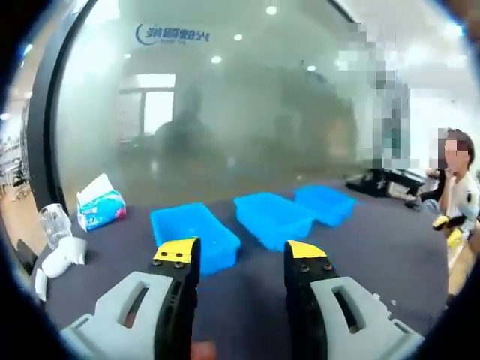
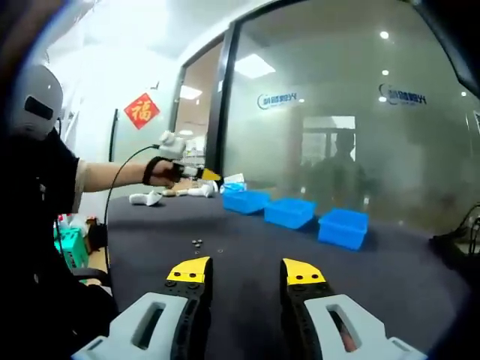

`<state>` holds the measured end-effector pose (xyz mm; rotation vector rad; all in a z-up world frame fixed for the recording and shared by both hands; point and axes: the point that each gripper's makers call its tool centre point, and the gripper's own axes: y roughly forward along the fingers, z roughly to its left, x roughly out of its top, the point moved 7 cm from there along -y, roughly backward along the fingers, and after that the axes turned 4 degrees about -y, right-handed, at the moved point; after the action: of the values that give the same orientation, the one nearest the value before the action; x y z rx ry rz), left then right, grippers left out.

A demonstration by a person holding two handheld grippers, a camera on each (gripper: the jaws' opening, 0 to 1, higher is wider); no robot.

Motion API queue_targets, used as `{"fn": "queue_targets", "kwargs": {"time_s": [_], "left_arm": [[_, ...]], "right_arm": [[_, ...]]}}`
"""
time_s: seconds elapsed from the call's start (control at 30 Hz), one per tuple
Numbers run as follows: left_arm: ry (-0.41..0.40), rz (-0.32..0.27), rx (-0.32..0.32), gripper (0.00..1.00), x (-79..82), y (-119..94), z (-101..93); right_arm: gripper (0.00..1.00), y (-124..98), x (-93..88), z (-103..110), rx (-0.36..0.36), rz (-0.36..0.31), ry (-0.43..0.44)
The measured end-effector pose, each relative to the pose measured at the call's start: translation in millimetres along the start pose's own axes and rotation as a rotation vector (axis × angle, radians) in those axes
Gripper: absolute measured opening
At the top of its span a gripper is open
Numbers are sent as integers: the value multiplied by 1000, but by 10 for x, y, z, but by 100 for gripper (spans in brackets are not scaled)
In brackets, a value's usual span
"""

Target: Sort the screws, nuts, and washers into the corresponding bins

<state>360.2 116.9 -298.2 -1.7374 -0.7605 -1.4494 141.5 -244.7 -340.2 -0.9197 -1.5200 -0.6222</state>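
Holding both grippers up over the dark table [image 1: 390,247], nothing gripped. My left gripper [image 1: 241,255] has its jaws standing apart with empty gap between the yellow tips. My right gripper [image 2: 245,271] is the same, jaws apart, nothing between them.

From the left gripper view, three blue bins sit in a row ahead of the jaws: near bin [image 1: 195,234], middle bin [image 1: 272,217], far bin [image 1: 325,203], close beside each other but not touching as far as I can tell. Contents hidden by the walls. A tissue pack [image 1: 100,203] and a clear cup [image 1: 54,223] sit off to the left near the table edge, and crumpled white paper [image 1: 61,257] lies just below the cup.

From the right gripper view, a small cluster of hardware [image 2: 198,242] lies on the table ahead of my jaws, well apart from the bins; too small to tell screws from nuts or washers. My left gripper shows here held out over the table near the bins, and frosted glass wall [image 2: 337,105] runs behind.
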Motion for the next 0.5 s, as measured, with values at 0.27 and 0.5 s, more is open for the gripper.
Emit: {"fn": "queue_targets", "kwargs": {"time_s": [0.27, 0.5], "left_arm": [[-13, -55, -2, 44, -283, -553, -119], [10, -69, 15, 44, -422, -965, -175]], "right_arm": [[32, -24, 41, -12, -14, -14, 7], [32, -11, 41, -14, -16, -13, 9]]}}
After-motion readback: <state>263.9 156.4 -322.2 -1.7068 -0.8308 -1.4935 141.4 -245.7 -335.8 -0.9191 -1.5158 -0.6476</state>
